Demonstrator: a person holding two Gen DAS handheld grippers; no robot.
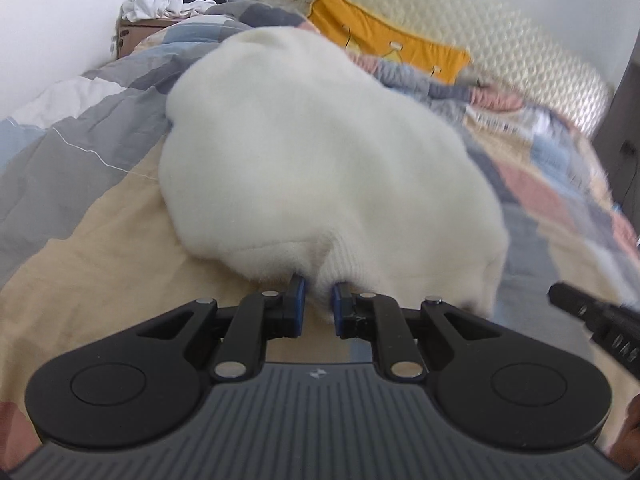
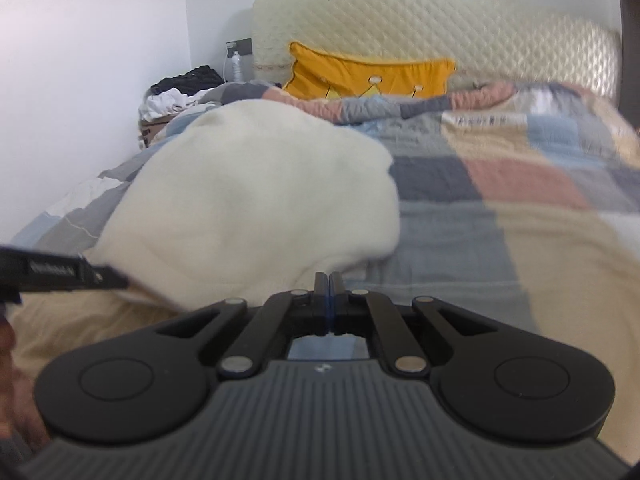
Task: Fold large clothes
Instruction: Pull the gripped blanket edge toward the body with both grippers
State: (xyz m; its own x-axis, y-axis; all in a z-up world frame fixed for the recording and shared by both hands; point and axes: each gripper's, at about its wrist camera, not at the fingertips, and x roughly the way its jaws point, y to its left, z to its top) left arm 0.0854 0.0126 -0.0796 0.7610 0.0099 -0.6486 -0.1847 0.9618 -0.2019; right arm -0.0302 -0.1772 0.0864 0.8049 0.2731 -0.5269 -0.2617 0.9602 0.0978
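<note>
Jaws: left gripper pinching white fleece garment hem; right gripper fully closed, grip unclear. Mid-fold on bed; next, lay hem flat.

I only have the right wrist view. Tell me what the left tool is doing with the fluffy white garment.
Observer: The left tool is shut on the fluffy white garment. A bunch of its ribbed hem is pinched between the blue pads.
Operator: Now report where my right tool sits, seen from that side.
Observer: The right tool comes in beside the garment's near right corner. A strip of the patchwork quilt shows between tip and fabric, so it seems to hold nothing, though that edge is blurred.
</note>
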